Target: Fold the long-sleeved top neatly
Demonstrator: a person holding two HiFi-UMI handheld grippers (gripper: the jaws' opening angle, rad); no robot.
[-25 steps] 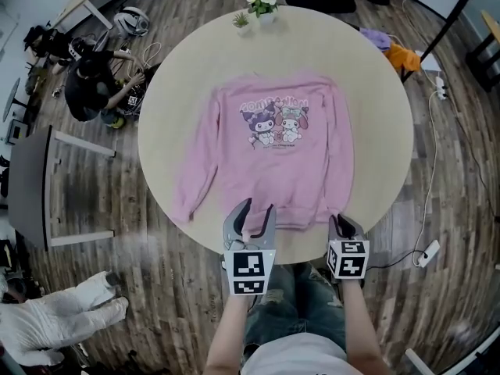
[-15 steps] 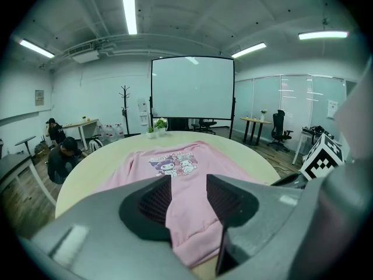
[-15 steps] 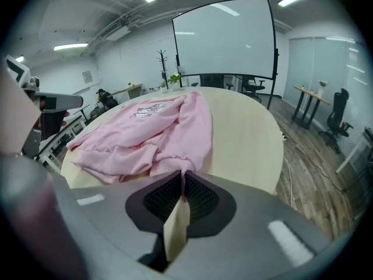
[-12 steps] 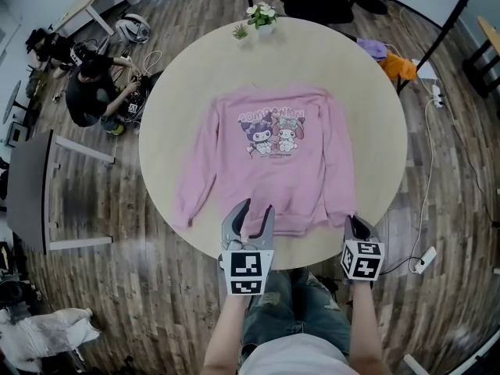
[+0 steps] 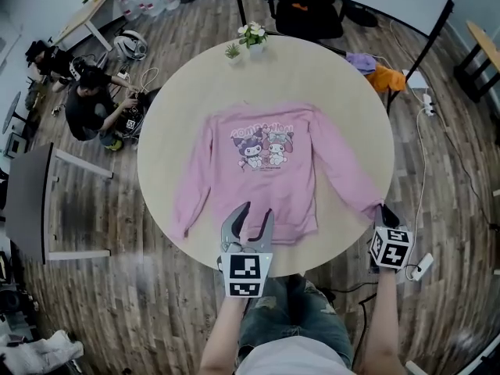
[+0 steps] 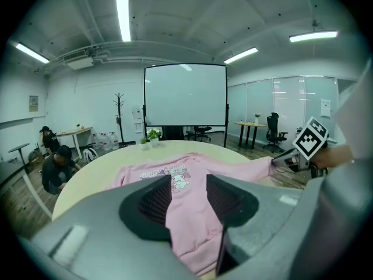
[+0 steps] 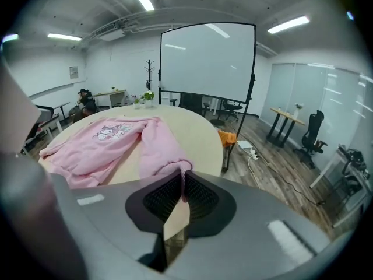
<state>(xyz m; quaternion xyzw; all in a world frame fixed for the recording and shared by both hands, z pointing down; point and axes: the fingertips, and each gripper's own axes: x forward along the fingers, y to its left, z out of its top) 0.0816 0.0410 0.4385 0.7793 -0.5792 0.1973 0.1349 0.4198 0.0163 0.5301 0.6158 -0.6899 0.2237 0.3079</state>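
On round office table (image 5: 344, 92), pink top (image 5: 262, 186)

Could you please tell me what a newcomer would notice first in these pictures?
A pink cartoon-print long-sleeved top lies flat on the round beige table. The right gripper is shut on its sleeve cuff at the table's right edge, while the left gripper hangs open over the hem.

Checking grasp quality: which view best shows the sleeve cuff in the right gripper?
Right gripper view: the cuff is pinched in the right gripper, jaws shut. Head view shows only the sleeve stretched to the edge of the table, cuff barely visible. Left gripper view shows it tiny, far right.
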